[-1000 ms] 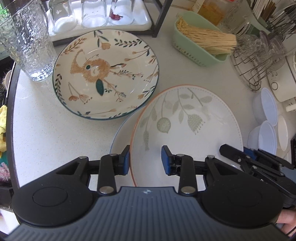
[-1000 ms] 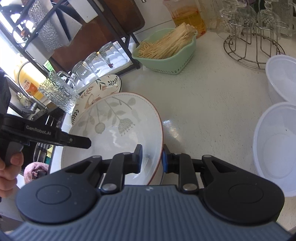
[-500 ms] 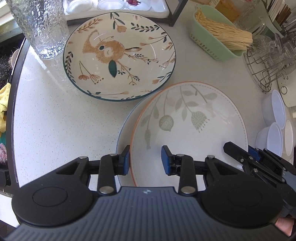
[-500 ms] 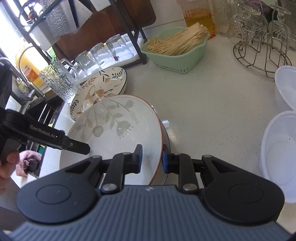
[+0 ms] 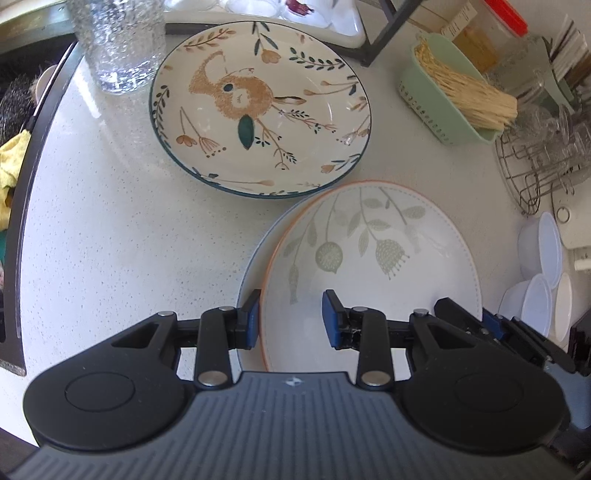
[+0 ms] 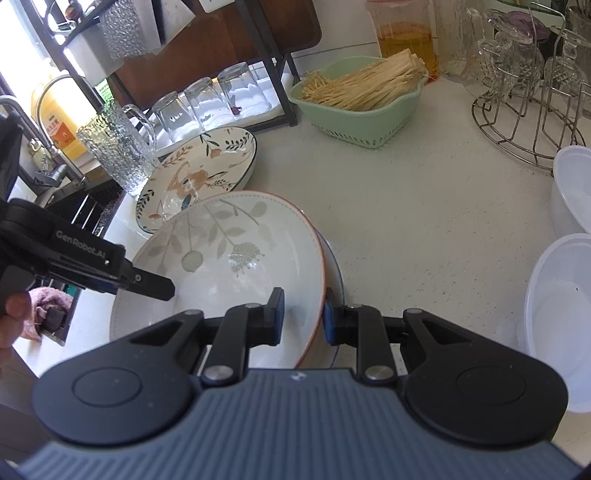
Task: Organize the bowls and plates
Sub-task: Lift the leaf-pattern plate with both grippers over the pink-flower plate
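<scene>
Both my left tongs (image 5: 291, 314) and right tongs (image 6: 300, 314) pinch opposite rims of the leaf-patterned plate (image 5: 373, 258), tilted over a blue-rimmed plate (image 6: 334, 266) on the tabletop (image 5: 122, 229).

Open counter (image 5: 110, 229) left of leaf plate (image 5: 369, 251); rabbit plate (image 5: 258, 110) blocks behind, white bowls (image 6: 554, 302) crowd right.

Pretty clearly a home kitchen. White speckled countertop (image 5: 110, 236) with patterned dinner plates (image 5: 258, 103) on it, a green basket (image 6: 362, 110) of dry noodles, a jar of oil (image 6: 404, 33), and drinking glasses (image 6: 207, 99) upside down on a black rack. There's a wire stand (image 6: 524, 125) with crystal glasses, a faucet (image 6: 22, 114) by a dish soap bottle (image 6: 59, 122), plus 2 white plastic bowls (image 6: 554, 295).
</scene>
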